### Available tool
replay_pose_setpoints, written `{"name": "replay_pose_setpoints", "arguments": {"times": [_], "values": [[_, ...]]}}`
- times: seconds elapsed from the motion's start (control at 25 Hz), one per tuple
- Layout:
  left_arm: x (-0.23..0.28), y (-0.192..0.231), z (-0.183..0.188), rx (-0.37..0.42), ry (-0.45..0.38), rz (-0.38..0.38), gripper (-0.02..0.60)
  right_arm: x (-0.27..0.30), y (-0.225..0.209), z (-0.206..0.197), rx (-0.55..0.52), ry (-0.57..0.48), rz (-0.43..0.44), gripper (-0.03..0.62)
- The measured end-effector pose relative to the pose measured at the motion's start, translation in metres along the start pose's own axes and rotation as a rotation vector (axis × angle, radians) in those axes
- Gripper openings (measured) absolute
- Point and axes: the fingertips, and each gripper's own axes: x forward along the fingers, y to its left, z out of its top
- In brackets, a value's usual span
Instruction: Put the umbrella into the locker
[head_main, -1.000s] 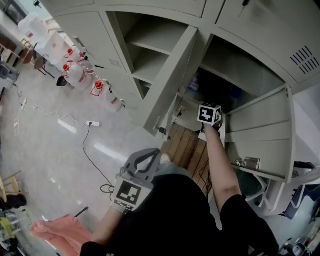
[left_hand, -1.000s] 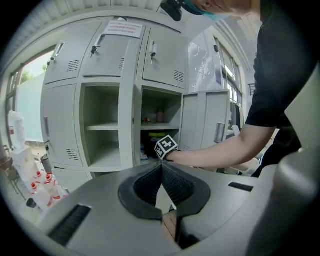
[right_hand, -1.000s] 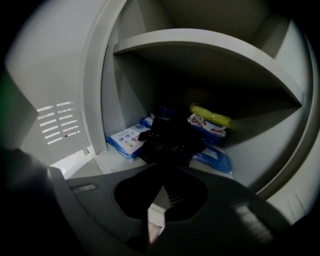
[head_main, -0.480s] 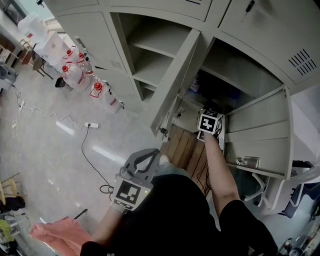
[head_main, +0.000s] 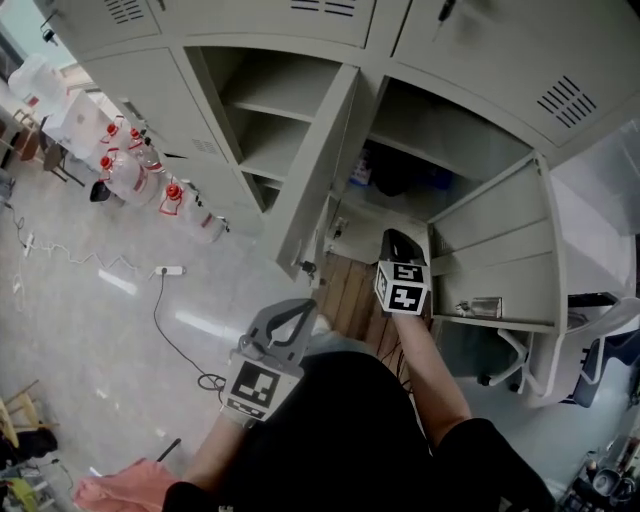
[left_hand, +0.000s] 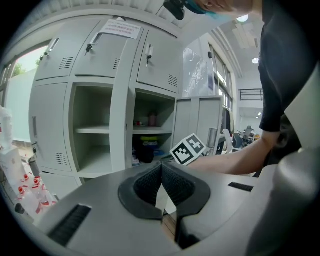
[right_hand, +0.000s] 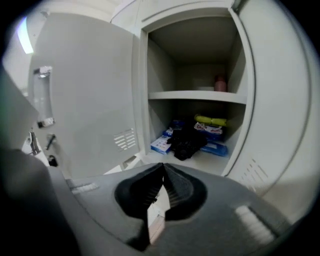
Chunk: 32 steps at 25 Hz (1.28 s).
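The right gripper has its jaws pressed together with nothing between them, and it points into the open locker; the left gripper is likewise closed and empty, held low by the person's body and well apart from the cabinet.

Beyond the right jaws, on the floor of the lower compartment, lies a black folded bundle that I take for the umbrella; it rests against blue packets with a yellow pack behind, under the shelf, and seems fully inside the opening.

So the placing looks done, and the step in hand is probably shutting the locker door, which stands wide open on the right, latch at its free edge.

To do that well: bring the closed right jaws round to the door's outer face near the latch edge, not near the hinge; push along the door's arc rather than straight; keep clear of the neighbouring door; ease off before the frame so nothing inside is jolted.
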Motion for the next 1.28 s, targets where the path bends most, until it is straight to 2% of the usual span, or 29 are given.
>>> {"name": "replay_pose_setpoints", "arguments": {"times": [0.44,0.64,0.8,0.92,1.12,1.28], "values": [[0.009,-0.002,0.011,-0.002,-0.034,-0.07,0.012,-0.098,0.035,0.036,0.003,-0.114,0.157,-0.003],[0.013,0.0,0.02,-0.002,-0.06,-0.097,0.012,-0.129,0.047,0.057,-0.039,-0.166,0.202,-0.003],[0.016,-0.002,0.033,-0.053,-0.071,-0.108,0.012,-0.148,0.05,0.072,-0.045,-0.2,0.233,-0.003],[0.018,-0.003,0.035,-0.007,-0.09,-0.13,0.012,-0.157,0.053,0.079,-0.058,-0.214,0.262,-0.003],[0.021,-0.003,0.042,-0.083,-0.083,-0.125,0.012,-0.165,0.054,0.087,-0.062,-0.239,0.285,-0.003],[0.023,-0.002,0.045,-0.086,-0.085,-0.127,0.012,-0.165,0.055,0.087,-0.061,-0.232,0.299,-0.003]]}}
